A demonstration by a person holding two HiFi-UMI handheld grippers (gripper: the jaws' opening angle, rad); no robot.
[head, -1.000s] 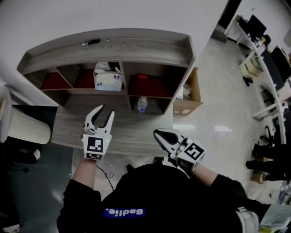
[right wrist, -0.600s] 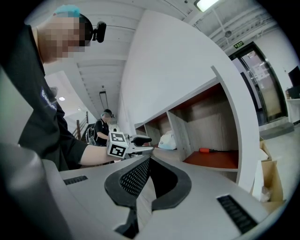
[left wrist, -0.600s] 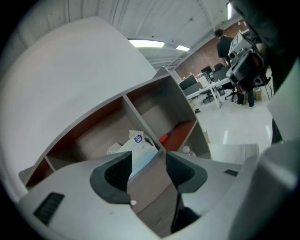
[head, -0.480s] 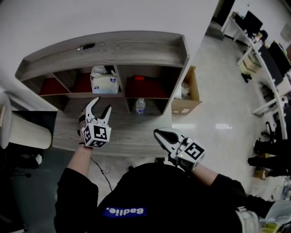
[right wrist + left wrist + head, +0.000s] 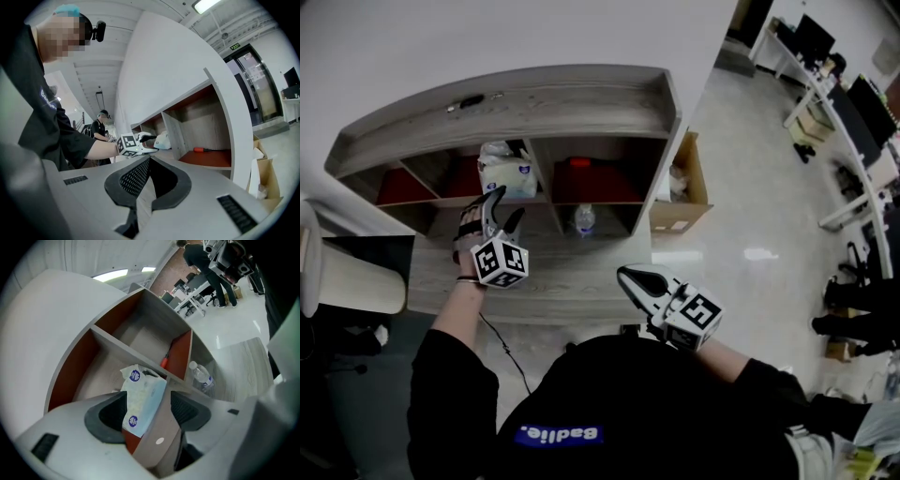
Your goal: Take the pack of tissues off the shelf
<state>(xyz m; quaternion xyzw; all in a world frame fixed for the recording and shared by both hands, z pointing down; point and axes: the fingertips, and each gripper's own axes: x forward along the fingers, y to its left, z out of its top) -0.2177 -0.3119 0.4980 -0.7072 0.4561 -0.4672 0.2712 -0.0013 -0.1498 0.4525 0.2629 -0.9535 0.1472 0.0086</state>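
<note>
Left gripper view, left gripper opening wide, tissue pack between jaws

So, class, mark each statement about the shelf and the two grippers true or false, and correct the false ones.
1. The pack of tissues sits in an upper compartment of the shelf. True.
2. The left gripper is clamped on the pack. False: its jaws are opening, and the pack shows ahead between them with no pad pressing on it.
3. The water bottle is in a lower compartment. True.
4. The right gripper reaches into the shelf. False: it is close to the person's body, jaws shut and empty.
5. The red-handled tool shares the tissues' compartment. False: it lies in the upper compartment to the right of it.
</note>
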